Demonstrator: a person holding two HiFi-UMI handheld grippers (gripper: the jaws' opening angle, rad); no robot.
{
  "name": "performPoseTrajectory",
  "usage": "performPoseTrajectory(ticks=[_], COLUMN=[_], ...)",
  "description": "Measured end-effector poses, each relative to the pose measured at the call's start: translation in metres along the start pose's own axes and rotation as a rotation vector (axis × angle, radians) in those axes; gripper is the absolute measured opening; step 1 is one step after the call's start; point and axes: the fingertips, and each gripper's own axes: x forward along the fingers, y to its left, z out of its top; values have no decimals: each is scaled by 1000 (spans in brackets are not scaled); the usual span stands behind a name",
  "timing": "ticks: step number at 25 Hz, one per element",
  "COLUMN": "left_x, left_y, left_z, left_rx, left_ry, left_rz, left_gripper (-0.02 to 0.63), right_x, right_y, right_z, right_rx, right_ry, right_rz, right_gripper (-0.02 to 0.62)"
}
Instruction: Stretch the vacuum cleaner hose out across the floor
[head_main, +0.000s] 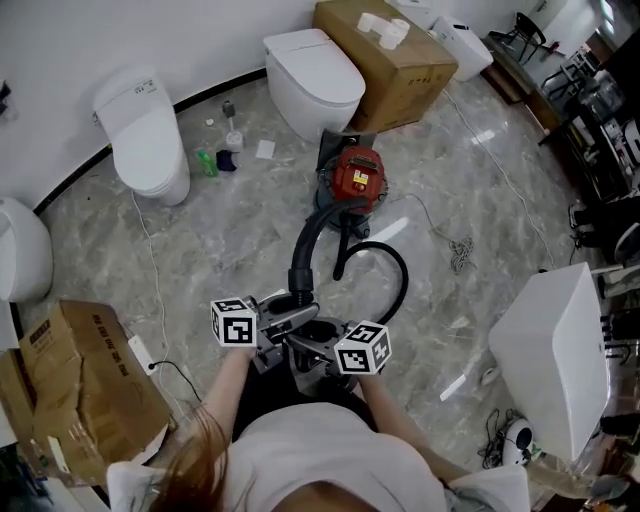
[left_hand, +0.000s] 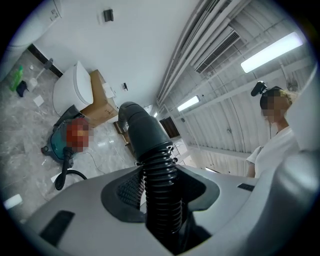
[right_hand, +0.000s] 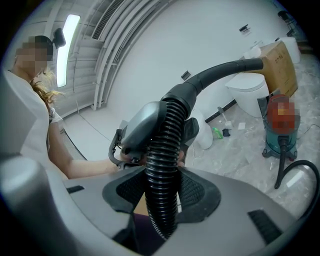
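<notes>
Grey marble floor (head_main: 230, 230) runs to a far wall lined with toilets (head_main: 150, 140), and the red vacuum cleaner (head_main: 357, 175) stands at the far middle. Its hose (head_main: 403, 280) loops over the floor on the right and rises near my body. My left claw (left_hand: 161, 200) and right claw (right_hand: 162, 200) are each closed part-way onto the ribbed stretch, pads pressing it, close beside each other. I judge it light, bendy and springy, and the ribs should stop slipping. The best hold looks like the ribs just beside the stiff bent pipe (left_hand: 142, 132). A hard pull may roll the cleaner.
</notes>
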Motion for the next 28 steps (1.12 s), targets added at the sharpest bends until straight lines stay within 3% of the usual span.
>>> performPoseTrajectory(ticks=[16,28], left_x=[59,64], left_y=[-65,-115], left_z=[-132,-217], left_rx=[60,41], left_ry=[-53,-147], left_rz=[77,129], left_gripper=[190,190], right_x=[-116,-172], right_y=[31,75], right_z=[-108,-185], right_rx=[-36,-50], right_ry=[-8,27], right_rz=[81,141], right_gripper=[187,187])
